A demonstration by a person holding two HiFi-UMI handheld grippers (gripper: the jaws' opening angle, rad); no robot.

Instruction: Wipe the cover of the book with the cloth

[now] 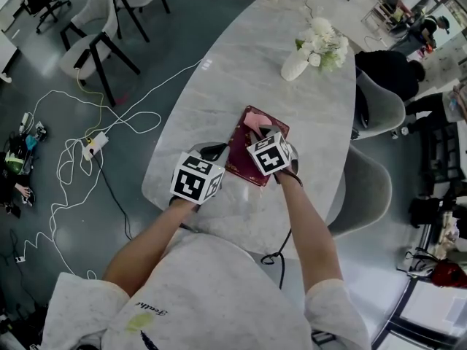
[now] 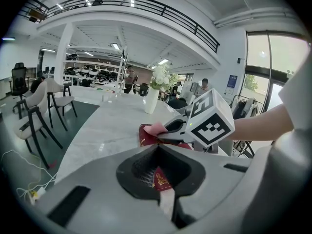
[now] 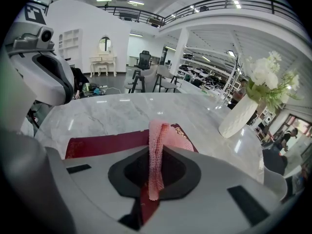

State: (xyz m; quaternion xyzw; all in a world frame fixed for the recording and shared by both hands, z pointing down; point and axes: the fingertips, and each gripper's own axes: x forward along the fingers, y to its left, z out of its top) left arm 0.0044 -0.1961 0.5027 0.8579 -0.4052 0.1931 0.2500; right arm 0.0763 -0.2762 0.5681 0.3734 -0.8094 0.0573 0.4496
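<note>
My right fingers (image 3: pixel 229 184) are pinched on the cloth (image 3: pixel 154 145), draped over the book (image 1: pixel 248 155) mid-table (image 1: pixel 241 64), and my left fingers (image 2: pixel 92 182) clamp its near-left edge, but push too hard and that skinny bit of cloth could slip out, leaving bare fingers scraping the cover.

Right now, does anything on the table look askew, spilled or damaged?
Nothing stands out. The book lies closed, with the left gripper clamped on its edge. The right gripper holds the cloth on its cover, and the vase stands upright.
</note>
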